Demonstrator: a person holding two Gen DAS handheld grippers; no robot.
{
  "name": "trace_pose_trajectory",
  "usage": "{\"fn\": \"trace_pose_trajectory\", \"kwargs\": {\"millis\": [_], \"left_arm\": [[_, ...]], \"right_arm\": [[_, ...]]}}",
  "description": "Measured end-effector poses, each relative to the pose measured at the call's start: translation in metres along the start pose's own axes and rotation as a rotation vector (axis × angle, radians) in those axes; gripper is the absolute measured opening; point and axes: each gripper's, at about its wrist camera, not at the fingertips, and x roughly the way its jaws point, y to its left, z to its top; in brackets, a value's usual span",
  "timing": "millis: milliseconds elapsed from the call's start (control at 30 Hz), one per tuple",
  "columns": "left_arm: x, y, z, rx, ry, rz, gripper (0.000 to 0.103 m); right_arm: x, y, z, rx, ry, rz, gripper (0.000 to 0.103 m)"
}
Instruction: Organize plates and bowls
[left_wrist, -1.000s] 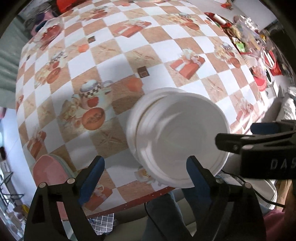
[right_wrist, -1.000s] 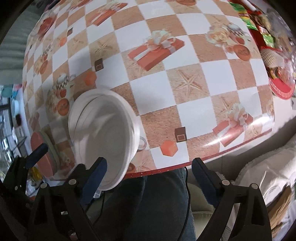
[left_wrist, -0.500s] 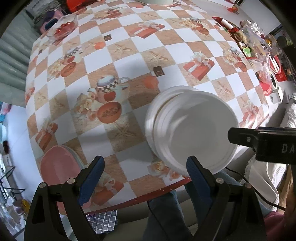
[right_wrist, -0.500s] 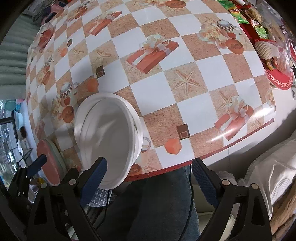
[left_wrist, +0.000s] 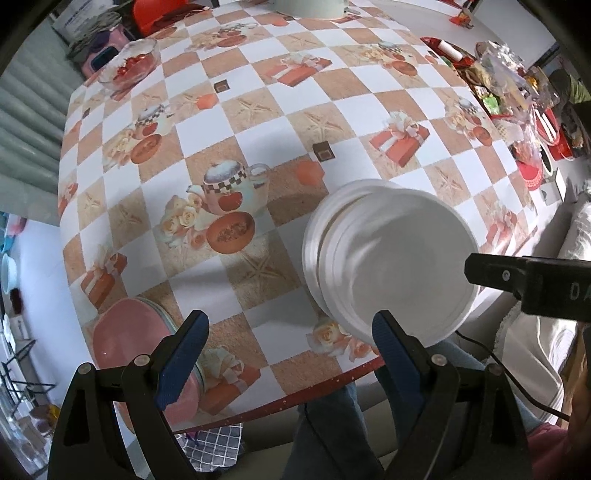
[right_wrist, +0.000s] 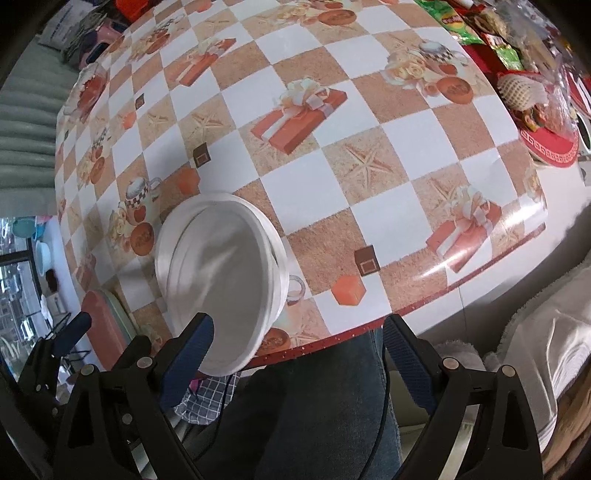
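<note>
A stack of white plates (left_wrist: 391, 258) sits on the checked tablecloth near the table's front edge. In the right wrist view the same white plates (right_wrist: 221, 277) lie at lower left. A smaller pile with a pink plate (left_wrist: 136, 343) on top rests at the front left corner, also seen as the pink plate (right_wrist: 99, 325). My left gripper (left_wrist: 288, 350) hangs open above the cloth between the two piles, holding nothing. My right gripper (right_wrist: 295, 354) is open over the table edge, right of the white plates, with nothing between its fingers.
A glass bowl (left_wrist: 129, 66) with red contents stands at the far left. Snack packets (left_wrist: 517, 74) and a red round tray (right_wrist: 550, 144) crowd the right end. A person's jeans-clad legs (right_wrist: 325, 406) are under the front edge. A white cushion (right_wrist: 535, 350) lies to the right.
In the left wrist view the white plates have drifted right and look smaller, and more of the pink plate shows. Both grippers have stayed open and empty.
</note>
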Motion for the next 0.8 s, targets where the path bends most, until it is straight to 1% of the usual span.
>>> {"fn": "trace_pose_trajectory", "kwargs": {"millis": [133, 400, 533, 700, 800], "left_arm": [[0.001, 0.002, -0.001, -0.008, 0.003, -0.007, 0.092], [0.005, 0.013, -0.003, -0.07, 0.012, -0.007, 0.092], [0.015, 0.016, -0.006, -0.13, 0.042, -0.021, 0.092], [0.03, 0.008, -0.003, -0.163, 0.097, -0.028, 0.092], [0.028, -0.001, 0.005, -0.166, 0.082, -0.009, 0.092]], "right_arm": [[0.004, 0.001, -0.002, -0.001, 0.016, -0.006, 0.094], [0.011, 0.005, 0.001, -0.044, 0.029, -0.023, 0.094], [0.015, -0.006, 0.004, -0.031, 0.038, -0.018, 0.094], [0.02, -0.026, 0.014, -0.009, 0.075, -0.008, 0.094], [0.015, -0.03, 0.023, -0.039, 0.071, 0.013, 0.094]]}}
